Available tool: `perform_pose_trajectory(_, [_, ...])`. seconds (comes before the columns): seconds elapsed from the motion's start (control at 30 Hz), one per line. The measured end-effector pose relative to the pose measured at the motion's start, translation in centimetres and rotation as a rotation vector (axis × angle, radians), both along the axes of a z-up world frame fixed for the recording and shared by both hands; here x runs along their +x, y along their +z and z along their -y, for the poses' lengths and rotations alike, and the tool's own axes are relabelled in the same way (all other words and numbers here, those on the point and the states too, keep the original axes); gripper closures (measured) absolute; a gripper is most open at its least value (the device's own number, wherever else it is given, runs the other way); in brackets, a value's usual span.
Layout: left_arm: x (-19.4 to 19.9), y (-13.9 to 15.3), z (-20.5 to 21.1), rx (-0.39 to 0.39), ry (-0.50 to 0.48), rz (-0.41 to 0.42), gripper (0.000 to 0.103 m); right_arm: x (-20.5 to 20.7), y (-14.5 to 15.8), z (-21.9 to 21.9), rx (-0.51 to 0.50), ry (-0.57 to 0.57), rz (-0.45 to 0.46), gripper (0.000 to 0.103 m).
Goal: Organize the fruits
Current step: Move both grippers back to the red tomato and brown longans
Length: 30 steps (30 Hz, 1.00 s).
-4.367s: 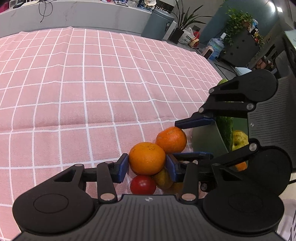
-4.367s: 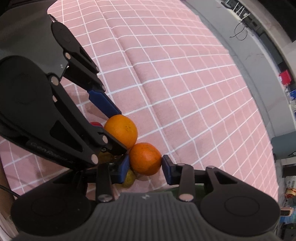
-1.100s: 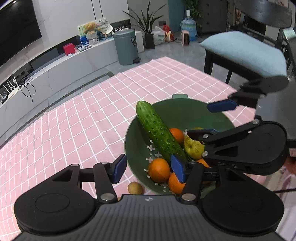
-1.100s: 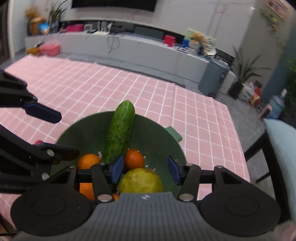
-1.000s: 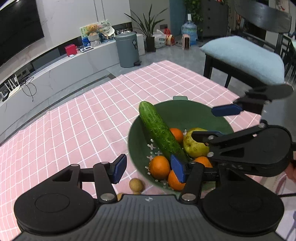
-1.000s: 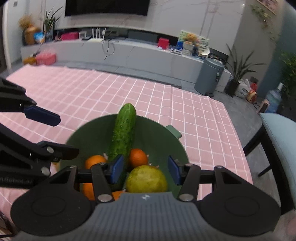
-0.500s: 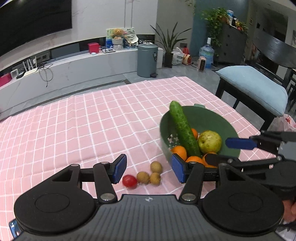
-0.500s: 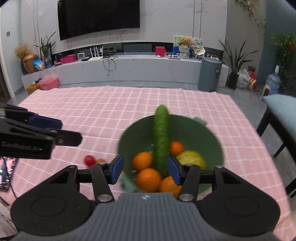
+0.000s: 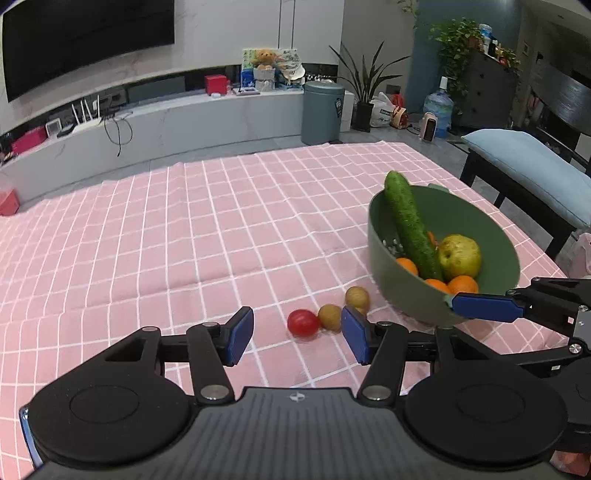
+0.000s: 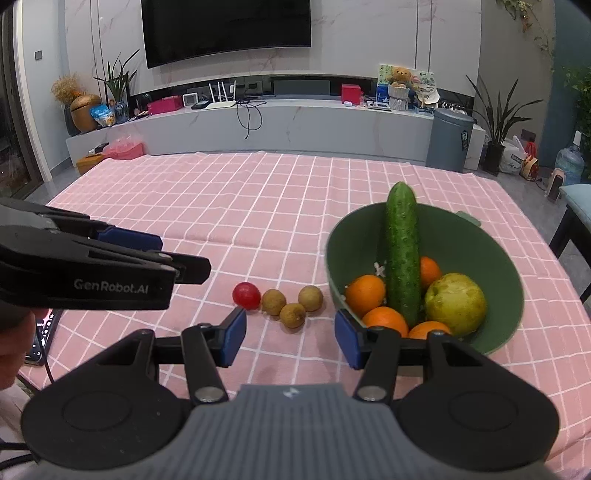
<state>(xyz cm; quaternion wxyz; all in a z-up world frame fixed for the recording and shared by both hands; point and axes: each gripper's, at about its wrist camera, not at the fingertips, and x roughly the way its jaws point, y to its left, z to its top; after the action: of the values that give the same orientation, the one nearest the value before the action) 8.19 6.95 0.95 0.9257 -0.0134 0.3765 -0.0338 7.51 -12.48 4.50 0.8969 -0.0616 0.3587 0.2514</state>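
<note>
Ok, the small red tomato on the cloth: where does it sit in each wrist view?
Left wrist: the tomato lies low of centre, between the open fingertips.
Right wrist: the tomato lies left of centre, above the left blue pad.
Shared landmark: the green bowl, with brown fruits between it and the tomato.

Pink checked cloth (image 10: 280, 206) covers the table. Behind it, a long grey console (image 10: 280, 122) under a wall TV (image 10: 225, 27), carrying a teddy bear (image 10: 400, 79), a red box (image 10: 350, 93) and a router (image 10: 221, 99). A grey bin (image 10: 448, 138) stands at its right end, near a plant (image 10: 496, 122). A water bottle (image 9: 437, 110) stands on the floor; right, a chair with a blue cushion (image 9: 528, 166).
</note>
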Motion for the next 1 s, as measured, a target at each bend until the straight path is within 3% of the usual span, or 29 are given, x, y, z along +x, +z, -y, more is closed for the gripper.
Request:
perform_pose_trajectory(0.2, [0.4, -1.5, -1.6, -0.088, 0.002, -0.027, 0.039, 0.6, -1.3, -1.2, -0.018, 0.043, -0.021, 0.053])
perform_pose_trajectory(0.4, [1.3, -3.0, -2.4, -0.141, 0.018, -0.067, 0.049, 1.5, -3.2, -2.0, -0.05, 0.032, -0.024, 0.058])
perform_pose_trajectory(0.53, [1.8, -3.7, -2.1, -0.153, 0.003, -0.09, 0.053, 1.9, -4.4, -2.4, -0.063, 0.008, -0.032, 0.061])
perform_pose_trajectory(0.73, [3.2, -4.9, -1.6, -0.13, 0.002, -0.117, 0.059, 2.5, -5.5, -3.6, -0.11, -0.018, -0.007, 0.079])
perform_pose_trajectory(1.0, [4.7, -6.2, -0.9, -0.089, -0.031, -0.153, 0.061, 2.2, -6.5, -6.1, -0.236, -0.035, 0.085, 0.079])
